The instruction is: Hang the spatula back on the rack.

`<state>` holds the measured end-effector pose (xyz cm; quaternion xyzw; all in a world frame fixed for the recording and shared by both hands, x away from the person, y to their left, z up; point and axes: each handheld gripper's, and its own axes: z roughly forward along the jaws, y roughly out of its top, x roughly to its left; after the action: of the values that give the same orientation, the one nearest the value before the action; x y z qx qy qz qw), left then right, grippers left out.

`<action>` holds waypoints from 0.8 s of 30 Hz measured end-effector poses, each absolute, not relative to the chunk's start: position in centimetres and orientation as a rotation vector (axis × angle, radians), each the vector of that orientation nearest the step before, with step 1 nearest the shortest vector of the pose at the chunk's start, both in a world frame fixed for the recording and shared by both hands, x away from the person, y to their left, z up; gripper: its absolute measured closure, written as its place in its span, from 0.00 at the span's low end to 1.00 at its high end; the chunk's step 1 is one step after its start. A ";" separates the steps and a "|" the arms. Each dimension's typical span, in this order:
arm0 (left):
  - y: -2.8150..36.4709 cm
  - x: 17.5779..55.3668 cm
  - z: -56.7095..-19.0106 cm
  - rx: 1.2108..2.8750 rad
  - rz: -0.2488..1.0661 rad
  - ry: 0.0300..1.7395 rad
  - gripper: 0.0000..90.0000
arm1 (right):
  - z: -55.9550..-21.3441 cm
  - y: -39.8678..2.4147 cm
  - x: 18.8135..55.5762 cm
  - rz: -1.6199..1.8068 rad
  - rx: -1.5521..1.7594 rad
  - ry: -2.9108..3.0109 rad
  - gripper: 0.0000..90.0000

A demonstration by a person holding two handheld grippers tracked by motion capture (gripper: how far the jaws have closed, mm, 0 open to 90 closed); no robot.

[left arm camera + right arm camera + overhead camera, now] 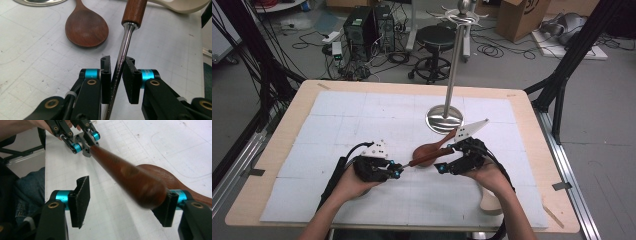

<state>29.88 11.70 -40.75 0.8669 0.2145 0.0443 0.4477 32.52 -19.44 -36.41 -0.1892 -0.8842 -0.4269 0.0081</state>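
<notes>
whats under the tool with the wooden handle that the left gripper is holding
A wooden spoon lies on the white mat below the tool's wooden handle. The left gripper is shut on the tool's metal rod. The handle covers part of the spoon's stem.

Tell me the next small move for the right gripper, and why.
Probably draw the right gripper back off the wooden handle. Its jaws stand open, only one pad beside the handle's end, while the left gripper is shut on the tool's steel rod and carries it. Clearing away would free the left hand to lift the tool, perhaps toward the stand. The wooden spoon lies beside it.
</notes>
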 end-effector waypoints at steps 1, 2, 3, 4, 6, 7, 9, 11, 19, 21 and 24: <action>11.7 29.9 -40.7 2.142 0.107 0.531 0.87 | -36.4 -19.5 32.4 -1.338 -0.605 -2.752 0.41; 11.8 29.9 -40.6 2.138 0.104 0.532 0.87 | -36.5 -19.6 32.3 -1.362 -0.626 -2.737 0.42; 11.8 29.9 -40.6 2.135 0.103 0.529 0.87 | -36.5 -19.6 32.3 -1.362 -0.626 -2.737 0.42; 11.8 29.9 -40.5 2.133 0.103 0.532 0.88 | -36.5 -19.6 32.2 -1.383 -0.656 -2.718 0.41; 11.8 29.9 -40.5 2.126 0.100 0.535 0.88 | -36.6 -19.4 32.0 -1.384 -0.674 -2.709 0.41; 11.8 29.9 -40.4 2.126 0.102 0.537 0.88 | -36.6 -19.4 32.0 -1.384 -0.674 -2.709 0.41; 11.8 29.9 -40.2 2.119 0.101 0.535 0.89 | -36.7 -19.2 31.9 -1.382 -0.679 -2.705 0.41; 11.7 29.9 -40.0 2.115 0.099 0.534 0.89 | -36.8 -19.0 31.9 -1.401 -0.684 -2.686 0.41; 11.5 30.0 -39.3 2.098 0.094 0.530 0.91 | -36.4 -18.5 31.9 -1.477 -0.692 -2.630 0.46; 11.3 30.1 -39.1 2.091 0.088 0.530 0.92 | -36.3 -18.4 31.9 -1.494 -0.685 -2.618 0.49; 11.0 30.1 -38.8 2.085 0.086 0.521 0.92 | -36.0 -18.1 32.0 -1.525 -0.663 -2.602 0.55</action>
<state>30.12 11.05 -38.84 0.8529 0.2131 0.0354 0.4754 31.99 -18.10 -35.99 -0.2146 -0.8423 -0.4938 0.0268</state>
